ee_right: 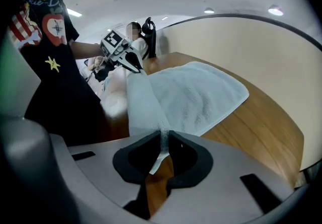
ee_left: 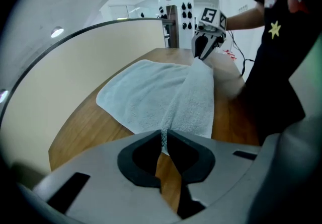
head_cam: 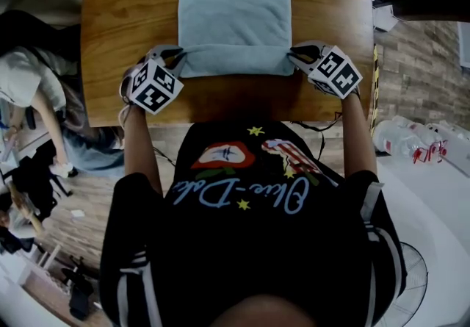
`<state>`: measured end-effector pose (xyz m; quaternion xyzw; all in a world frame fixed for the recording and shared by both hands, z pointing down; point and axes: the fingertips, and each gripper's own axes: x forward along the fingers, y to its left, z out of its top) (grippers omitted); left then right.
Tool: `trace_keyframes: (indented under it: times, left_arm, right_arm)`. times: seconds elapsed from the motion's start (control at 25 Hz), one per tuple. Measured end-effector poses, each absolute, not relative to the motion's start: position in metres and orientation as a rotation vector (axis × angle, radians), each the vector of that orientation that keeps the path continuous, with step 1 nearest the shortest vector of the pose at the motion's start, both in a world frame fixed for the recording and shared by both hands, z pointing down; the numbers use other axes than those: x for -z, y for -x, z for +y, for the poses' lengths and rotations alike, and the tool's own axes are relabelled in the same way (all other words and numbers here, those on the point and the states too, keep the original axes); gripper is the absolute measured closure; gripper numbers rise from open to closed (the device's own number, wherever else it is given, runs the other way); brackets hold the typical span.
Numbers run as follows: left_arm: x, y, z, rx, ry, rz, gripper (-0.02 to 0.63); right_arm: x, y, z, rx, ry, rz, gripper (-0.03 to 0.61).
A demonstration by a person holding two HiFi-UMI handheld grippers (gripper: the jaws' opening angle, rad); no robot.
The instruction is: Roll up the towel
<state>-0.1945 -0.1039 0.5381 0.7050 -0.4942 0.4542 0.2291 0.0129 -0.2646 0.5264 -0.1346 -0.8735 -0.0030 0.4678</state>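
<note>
We hold the pale blue towel (head_cam: 235,9) by its near edge on the wooden table (head_cam: 117,24): our left gripper (head_cam: 178,59) is clamped on the left corner, our right gripper (head_cam: 295,58) on the right corner, that edge raised as a fold while the rest lies flat.

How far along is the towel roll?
Done: left tongs and right tongs are each shut on a near corner of the towel, and the near edge is raised as a ridge between them. In hand: that first turn. Left: nearly everything; most of the towel lies flat on the table, unrolled.
</note>
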Motion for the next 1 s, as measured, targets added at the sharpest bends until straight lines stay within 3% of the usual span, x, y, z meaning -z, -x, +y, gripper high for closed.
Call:
trace_keyframes:
  times: [0.36, 0.8, 1.0]
  left_arm:
    - [-0.549, 0.207, -0.116, -1.277, -1.904, -1.473, 0.580]
    - [-0.539, 0.234, -0.117, -1.136, -1.825, -1.670, 0.479]
    - [-0.516, 0.240, -0.105, -1.149, -1.817, -1.771, 0.480]
  right_arm:
    - [-0.540, 0.000, -0.281, 0.082, 0.264, -2.125, 0.531]
    - [-0.530, 0.007, -0.294, 0.099, 0.204, -2.178, 0.469]
    - [-0.498, 0.003, -0.297, 0.166, 0.129, -2.253, 0.469]
